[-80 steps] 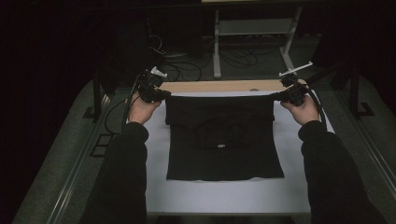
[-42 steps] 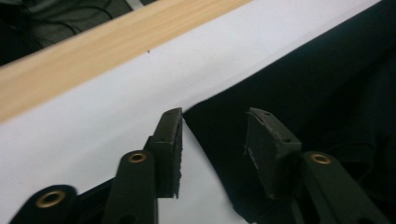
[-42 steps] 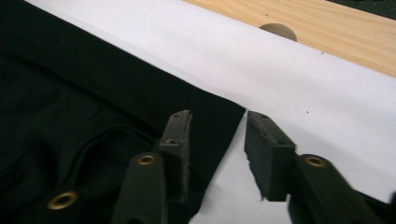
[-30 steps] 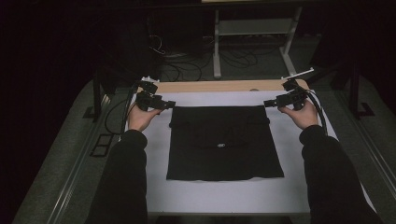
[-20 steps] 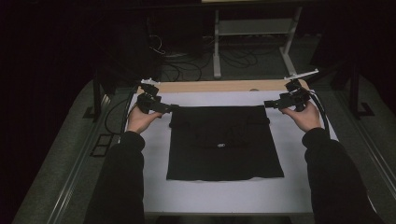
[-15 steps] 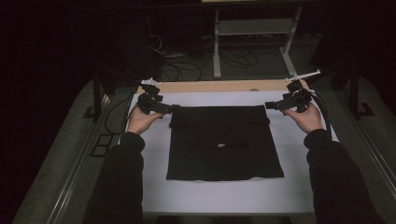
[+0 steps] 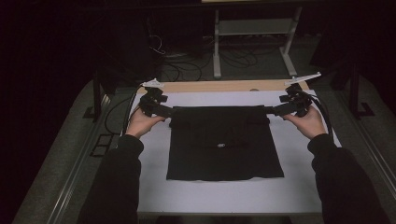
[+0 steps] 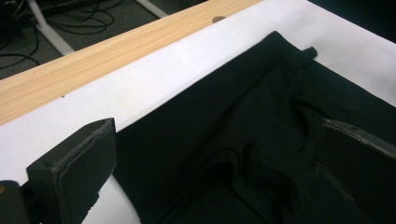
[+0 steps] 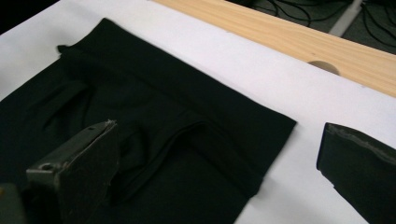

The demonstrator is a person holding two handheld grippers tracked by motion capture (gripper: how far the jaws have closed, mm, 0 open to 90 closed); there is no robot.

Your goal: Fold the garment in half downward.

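A black folded garment (image 7: 224, 142) lies flat on the white table top (image 7: 210, 196), a small light label (image 7: 221, 145) near its middle. My left gripper (image 7: 169, 112) sits at the garment's far left corner, jaws wide apart and low over the cloth. My right gripper (image 7: 274, 110) mirrors it at the far right corner. In the left gripper view the left gripper (image 8: 215, 135) is open, straddling rumpled folds of the garment (image 8: 261, 140). In the right gripper view the right gripper (image 9: 219, 135) is open over the garment's corner (image 9: 187, 126), one jaw above bare table.
A wooden strip (image 7: 224, 86) with a small hole (image 7: 254, 89) runs along the table's far edge. Beyond it are floor cables (image 7: 177, 70) and a white-legged stand (image 7: 252, 32). A metal rail (image 7: 74, 177) borders the table's left side.
Both grippers let go of the garment's far edge, which now lies flat and narrower. The hands drew outward, then sank slightly towards the far corners.
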